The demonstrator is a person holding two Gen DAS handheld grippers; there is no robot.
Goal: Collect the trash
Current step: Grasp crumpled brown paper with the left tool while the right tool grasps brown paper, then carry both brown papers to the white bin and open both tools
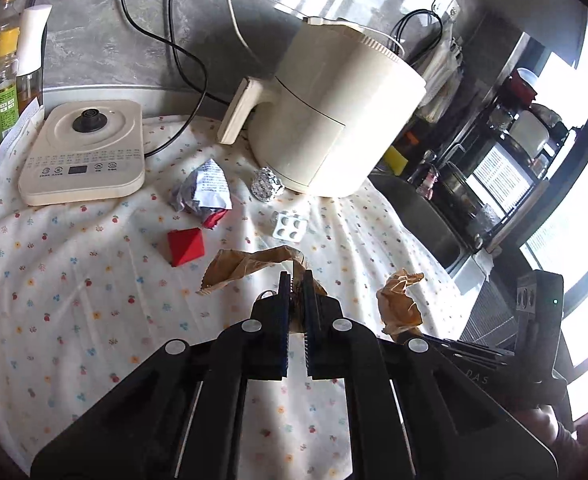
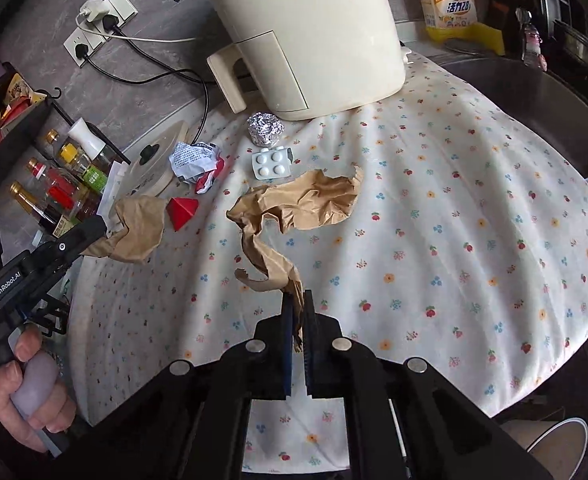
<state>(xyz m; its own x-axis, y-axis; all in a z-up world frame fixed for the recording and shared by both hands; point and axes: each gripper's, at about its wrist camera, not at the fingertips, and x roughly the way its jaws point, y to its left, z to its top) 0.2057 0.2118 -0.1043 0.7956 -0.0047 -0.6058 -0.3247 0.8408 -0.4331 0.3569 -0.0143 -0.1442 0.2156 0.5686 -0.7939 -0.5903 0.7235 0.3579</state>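
The left gripper (image 2: 100, 226) carries the white words "GenRobot.AI" on its black body. The yellow bottle (image 2: 451, 4) far right shows "28" after Chinese characters. Other print is too small.

Left gripper (image 1: 297, 280): black plastic linkage arms, round silver pivot caps, blue ribbed finger pads. Right gripper (image 2: 298, 300): same build. White "GenRobot.AI" lettering on black body; pale lilac handle.
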